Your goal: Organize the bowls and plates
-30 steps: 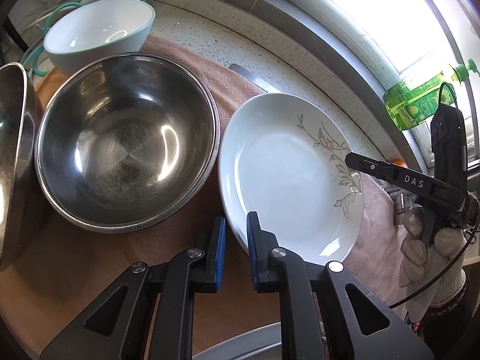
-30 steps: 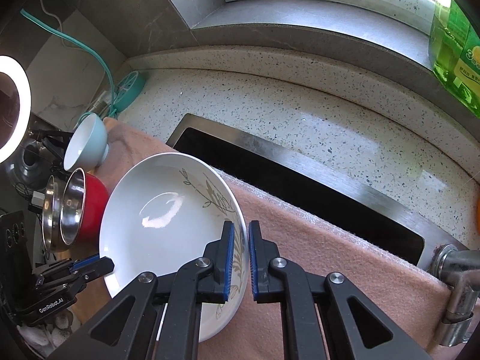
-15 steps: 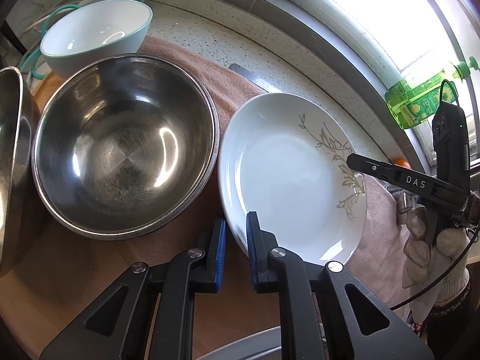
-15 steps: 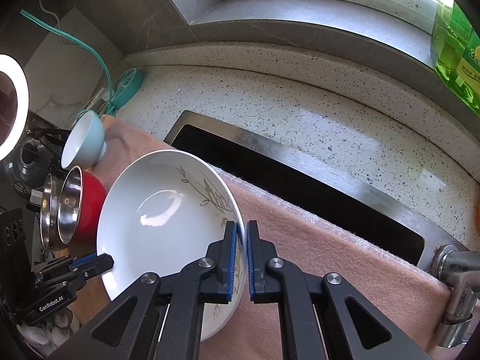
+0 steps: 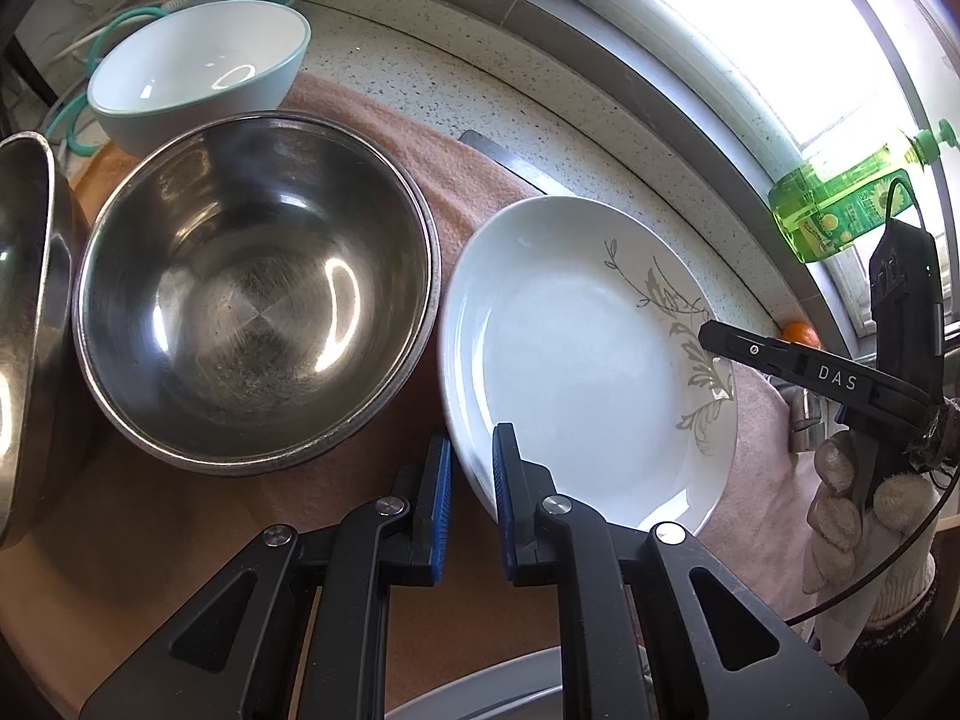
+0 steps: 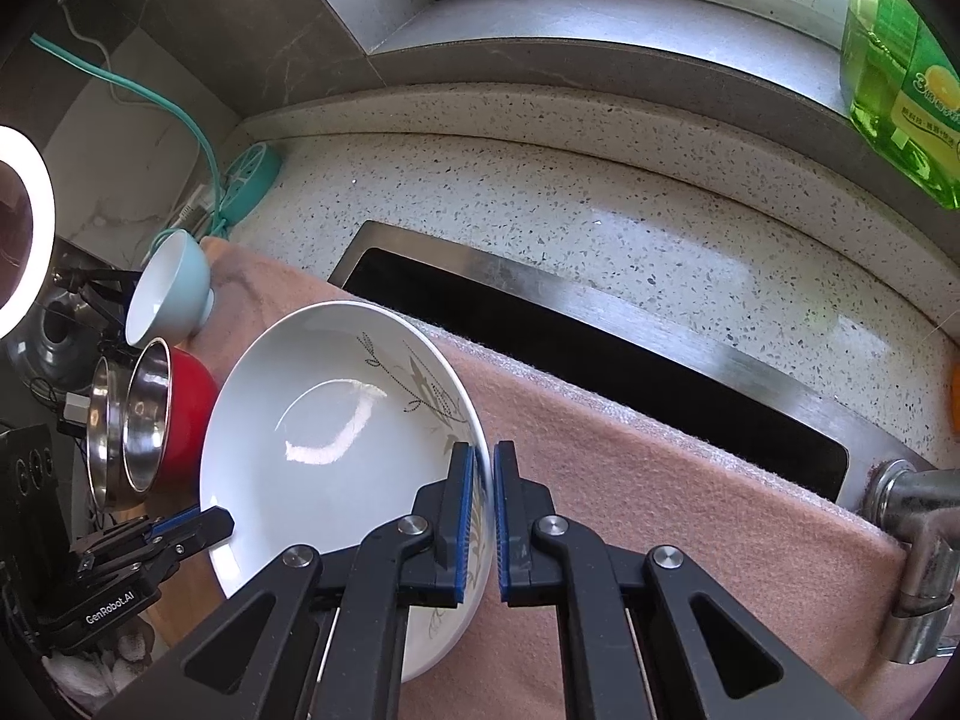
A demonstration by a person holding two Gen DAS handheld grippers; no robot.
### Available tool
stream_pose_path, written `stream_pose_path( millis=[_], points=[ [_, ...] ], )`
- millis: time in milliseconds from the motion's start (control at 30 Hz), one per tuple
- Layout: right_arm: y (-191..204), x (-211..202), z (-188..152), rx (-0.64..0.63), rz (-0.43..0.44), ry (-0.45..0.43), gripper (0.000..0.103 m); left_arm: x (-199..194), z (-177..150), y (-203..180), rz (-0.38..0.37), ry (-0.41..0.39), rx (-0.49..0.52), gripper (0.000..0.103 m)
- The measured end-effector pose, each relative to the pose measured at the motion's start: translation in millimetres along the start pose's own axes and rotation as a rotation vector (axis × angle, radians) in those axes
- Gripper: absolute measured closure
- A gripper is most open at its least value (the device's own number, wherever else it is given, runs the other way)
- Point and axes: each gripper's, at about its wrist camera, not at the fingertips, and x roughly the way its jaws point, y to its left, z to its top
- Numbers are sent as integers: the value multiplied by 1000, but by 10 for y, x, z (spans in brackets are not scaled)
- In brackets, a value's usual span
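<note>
White ceramic, grey leaf motif: the plate (image 5: 576,360) lies on the pink towel (image 6: 648,498) draped over the sink edge, just right of the large steel bowl (image 5: 252,312) in the left wrist view.

Left gripper (image 5: 471,480): jaws narrow, clamped on the plate's near-left rim, the rim running between the blue pads.
Right gripper (image 6: 485,516): jaws nearly closed, pinching the opposite rim at the leaf pattern. Both ends of the plate are held.

Other ware: pale green bowl (image 5: 198,72) behind the steel bowl, near the back of the speckled surface (image 6: 600,204); a second steel bowl (image 5: 24,330) at the left frame edge. In the right wrist view the steel bowl shows a red outer shell. A grey rim shows at the bottom of the left wrist view; I cannot tell what it is.

Step in hand (judgement): two-handed grasp is complete, lift not yet begun; the plate appears to rest on the towel.

Next move calls for: raising both hands together and level, so the rim does not twist out of either pinch, and clearing the steel bowl's rim, which sits just beside the plate. Glazed rim is slick; risk of slipping if one hand leads.
</note>
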Motion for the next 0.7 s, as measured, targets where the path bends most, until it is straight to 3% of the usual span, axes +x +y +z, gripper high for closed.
stream_pose_path(
  millis=[700],
  points=[
    [65, -264, -257, 40, -15, -39, 97, -208, -81, 51, -27, -6, 54, 91]
  ],
)
